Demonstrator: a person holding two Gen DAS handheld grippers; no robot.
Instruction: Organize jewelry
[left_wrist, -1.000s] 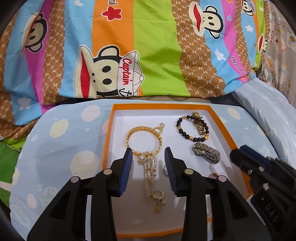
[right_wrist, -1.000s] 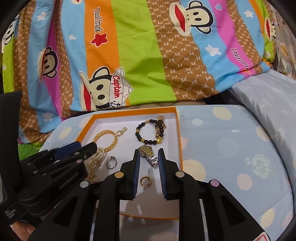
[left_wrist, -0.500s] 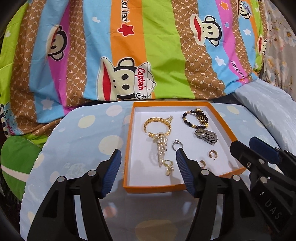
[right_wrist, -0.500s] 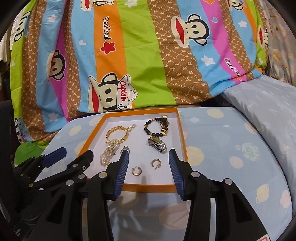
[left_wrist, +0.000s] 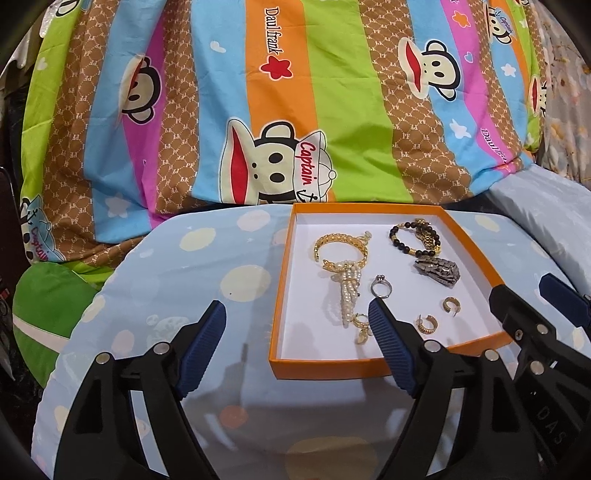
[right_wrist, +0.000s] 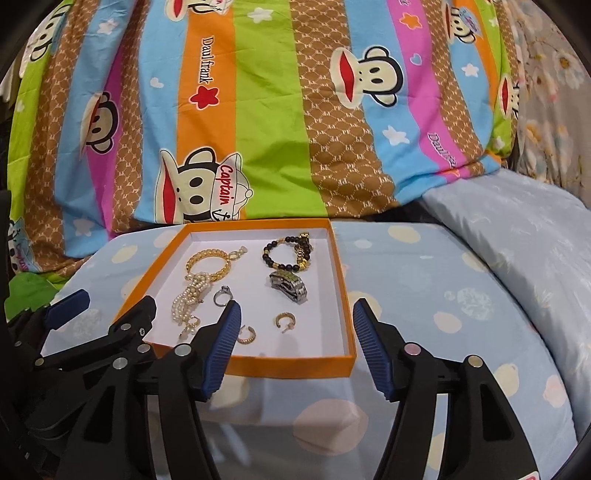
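Both the left gripper (left_wrist: 295, 332) and the right gripper (right_wrist: 295, 328) hang near the front edge of the orange box (left_wrist: 388, 367), their jaws opening with nothing pinched between them. Inside lie a gold bracelet (left_wrist: 341, 245) and pearl strand (left_wrist: 347, 295) toward the left wall, a bead bracelet (left_wrist: 413, 236) at the back right corner, a ring (left_wrist: 381, 286) mid-box, and hoop earrings (left_wrist: 450, 305) near the front.

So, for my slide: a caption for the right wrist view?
Right claw opening, empty, before an orange tray of jewelry.
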